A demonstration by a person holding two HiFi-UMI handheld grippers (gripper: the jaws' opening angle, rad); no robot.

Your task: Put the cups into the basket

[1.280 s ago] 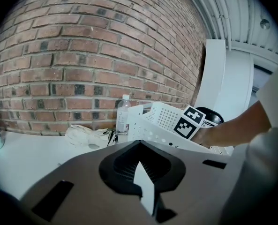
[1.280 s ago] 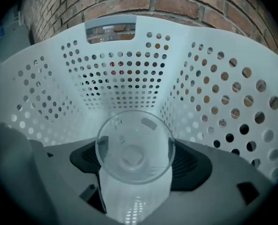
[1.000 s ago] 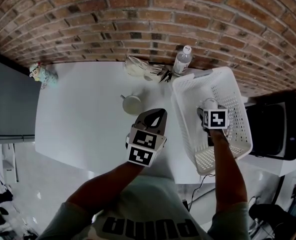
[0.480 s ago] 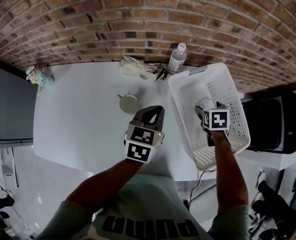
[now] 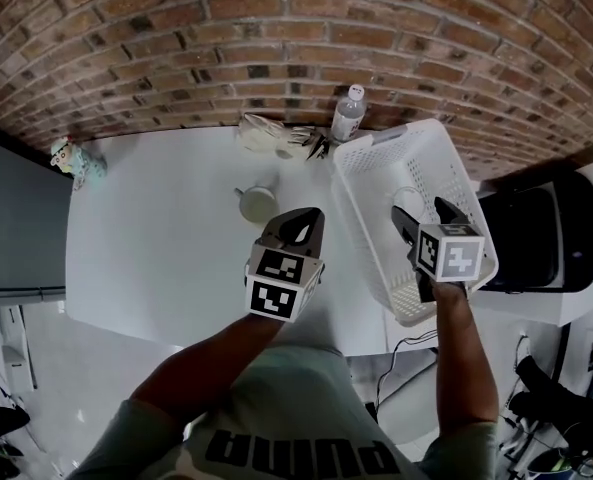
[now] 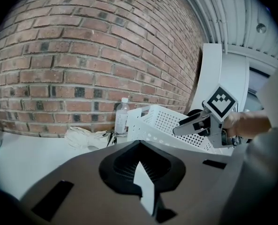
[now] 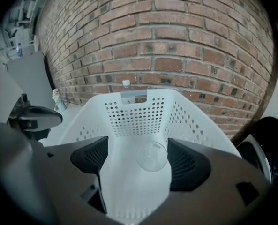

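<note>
Starting at the far left of the white tabletop (image 5: 156,238), a small pale-green figurine (image 5: 76,158) is standing at the corner, well out of my working area. Nearer the middle, a pale rounded cup with a small handle (image 5: 259,205) is sitting upright on the tabletop, well apart from the basket. I judge it to be the one waiting to be moved.

I am holding the left tool (image 5: 306,223) just near of that cup, its nose pointing towards it. Its jaws are pressed together with nothing between them, so I judge it to be parked rather than reaching. It will need opening before it can take the cup.

At the far edge, a crumpled white cloth (image 5: 271,133) and a clear plastic water bottle with a white cap (image 5: 348,113) are lying against the brick wall, the bottle just beside the basket's far corner.

To the right, the white perforated plastic basket (image 5: 396,138) is sitting at the tabletop's right end. A clear plastic cup (image 7: 152,156) is lying on its floor, mouth turned towards my camera.

I am hovering the right tool (image 5: 423,216) above the basket's near half. Its jaws are spread wide and gripping nothing. The clear cup is showing in the gap between them but lies beyond them on the basket floor, apart from both pads.
</note>
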